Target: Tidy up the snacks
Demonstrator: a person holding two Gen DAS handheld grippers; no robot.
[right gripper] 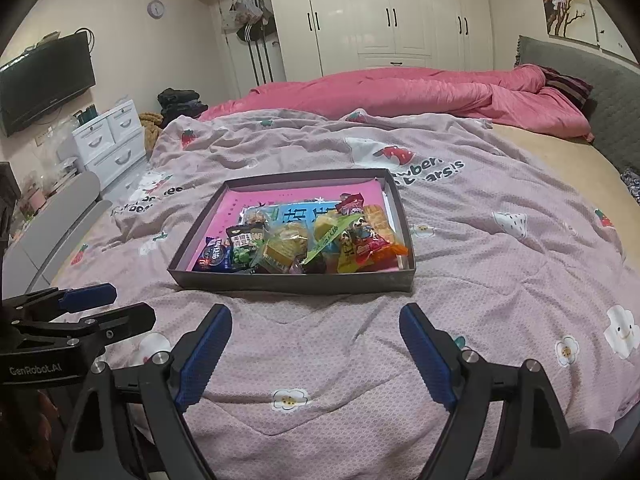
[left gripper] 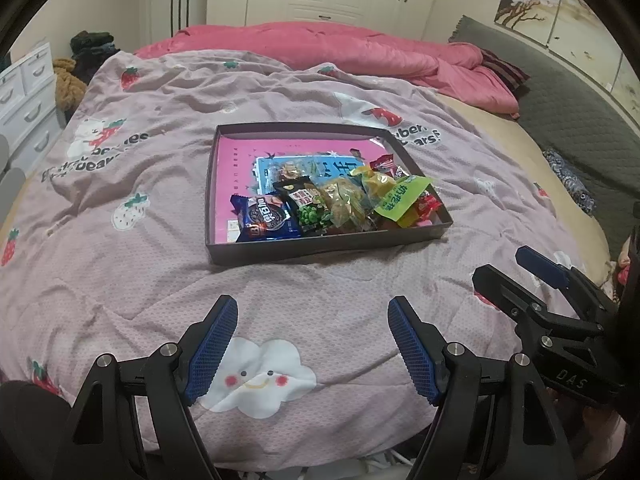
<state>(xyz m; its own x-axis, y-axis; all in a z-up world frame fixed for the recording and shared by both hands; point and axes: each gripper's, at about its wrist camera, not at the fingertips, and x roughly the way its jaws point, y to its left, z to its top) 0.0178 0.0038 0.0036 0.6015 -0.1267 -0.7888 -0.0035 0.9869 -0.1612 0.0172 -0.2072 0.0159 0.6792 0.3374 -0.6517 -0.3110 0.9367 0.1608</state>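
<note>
**Inspector:** Soft quilted fabric is carrying the whole job: the shallow grey box [left gripper: 320,246] is sitting on the pink strawberry-print bedspread [left gripper: 160,264] in the middle of the bed, not on a firm surface. The snacks [left gripper: 336,204] are lying heaped in its near half, toward the right corner, over a pink-and-blue printed sheet [left gripper: 240,168].

**Assistant:** And the fingers?

**Inspector:** The left gripper [left gripper: 312,344] is hovering with its fingers released and nothing between them, well short of the box. The right gripper [right gripper: 316,350] is likewise spread wide and empty, hanging just beside the left one.

**Assistant:** What are you flagging as risks?

**Inspector:** Three, all judgement. First, pressing down on one side of the box is likely to tip it, since the bedding is giving way under it. Second, the wrappers are overlapping (the green-label packet [left gripper: 400,198] is lying across several others), so a pinch there may be dragging two packets up at once. Third, the crinkly film packs look slippery; a shallow grip may be letting one slide out onto the bedspread.

**Assistant:** Anything unclear?

**Inspector:** Which snack is being targeted; I cannot tell.
</note>
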